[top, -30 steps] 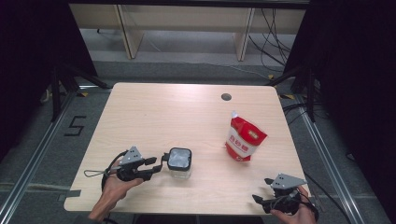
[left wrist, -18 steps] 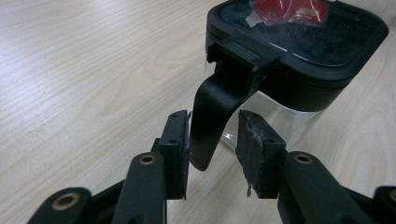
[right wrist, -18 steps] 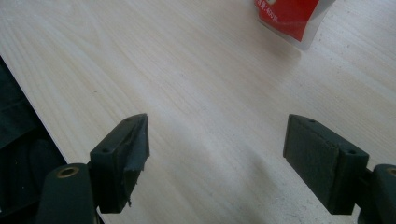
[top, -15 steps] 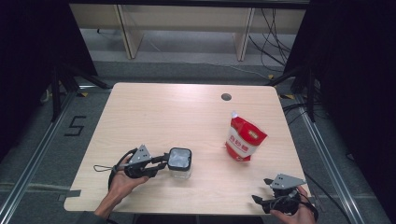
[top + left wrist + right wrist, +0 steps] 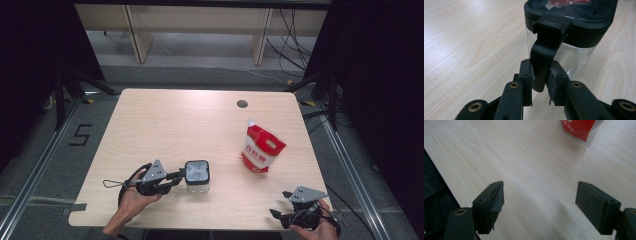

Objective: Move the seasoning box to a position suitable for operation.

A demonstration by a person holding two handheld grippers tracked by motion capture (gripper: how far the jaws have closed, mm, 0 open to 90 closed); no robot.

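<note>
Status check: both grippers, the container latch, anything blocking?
Left hand-held gripper closing on latch of clear container. Right hand-held gripper open, idle. Red pouch clear.

right gripper point(image 5: 539, 205): jaws spread wide, nothing between them | pads point(image 5: 496, 197): dark, worn, ragged at the left one's edge | table point(image 5: 506, 157): pale wood grain below | red and white pouch point(image 5: 580, 128): top right, partly cropped, well apart from the jaws
</note>
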